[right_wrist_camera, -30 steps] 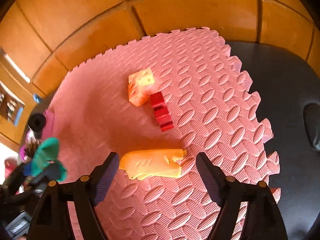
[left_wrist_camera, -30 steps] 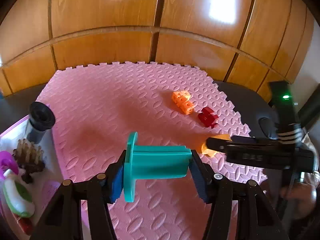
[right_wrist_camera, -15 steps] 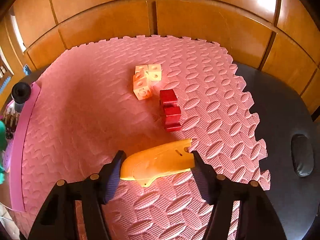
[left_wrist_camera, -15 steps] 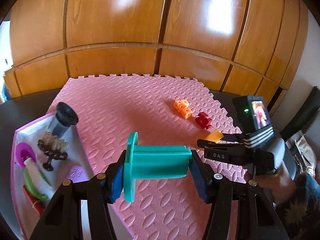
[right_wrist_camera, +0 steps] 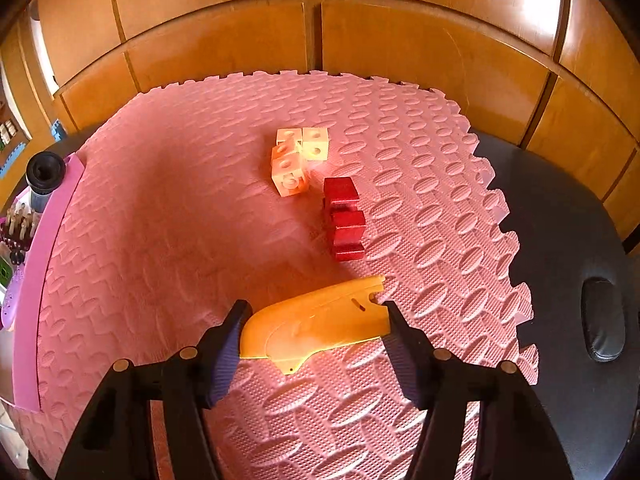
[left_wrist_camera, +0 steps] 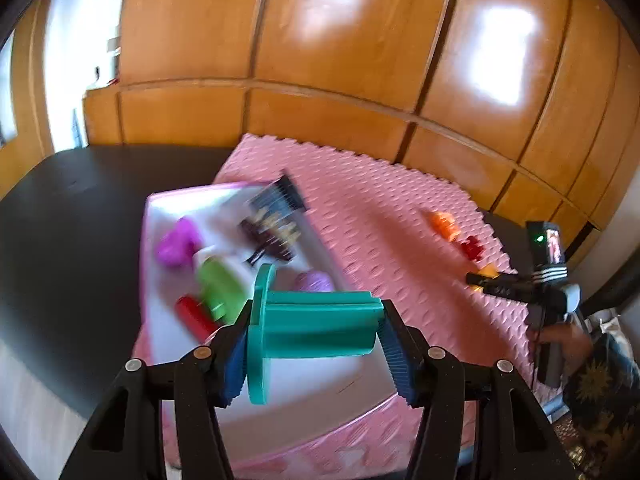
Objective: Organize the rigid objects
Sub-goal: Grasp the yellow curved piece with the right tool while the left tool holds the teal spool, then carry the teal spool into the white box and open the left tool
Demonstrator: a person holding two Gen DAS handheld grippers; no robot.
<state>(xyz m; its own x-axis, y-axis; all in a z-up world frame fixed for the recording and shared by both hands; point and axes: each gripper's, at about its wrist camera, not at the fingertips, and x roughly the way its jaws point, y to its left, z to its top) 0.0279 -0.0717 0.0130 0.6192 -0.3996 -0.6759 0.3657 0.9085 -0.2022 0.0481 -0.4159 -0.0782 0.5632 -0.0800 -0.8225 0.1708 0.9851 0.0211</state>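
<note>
My left gripper (left_wrist_camera: 314,314) is shut on a teal flanged spool-like piece (left_wrist_camera: 320,330), held crosswise above the near end of a white tray with a pink rim (left_wrist_camera: 320,384). This view is blurred by motion. In the right wrist view, my right gripper (right_wrist_camera: 314,316) is shut on a flat yellow curved piece (right_wrist_camera: 320,326), with both pads touching its ends just above the pink foam mat (right_wrist_camera: 160,240). Beyond it lie a red block (right_wrist_camera: 344,218) and joined pale orange cubes (right_wrist_camera: 296,160). The left wrist view shows the right gripper (left_wrist_camera: 480,280) far right.
The tray holds a purple piece (left_wrist_camera: 178,242), a green one (left_wrist_camera: 220,288), a red one (left_wrist_camera: 194,316), a brown bristled brush (left_wrist_camera: 272,232) and a black cylinder (right_wrist_camera: 45,176). The mat lies on a black table (right_wrist_camera: 560,240). Wooden panels stand behind. A person's hand (left_wrist_camera: 560,336) holds the right gripper.
My left gripper swung left with the teal piece, from over the mat to over the tray. The right gripper's jaws closed onto the yellow piece and the view rolled level.
</note>
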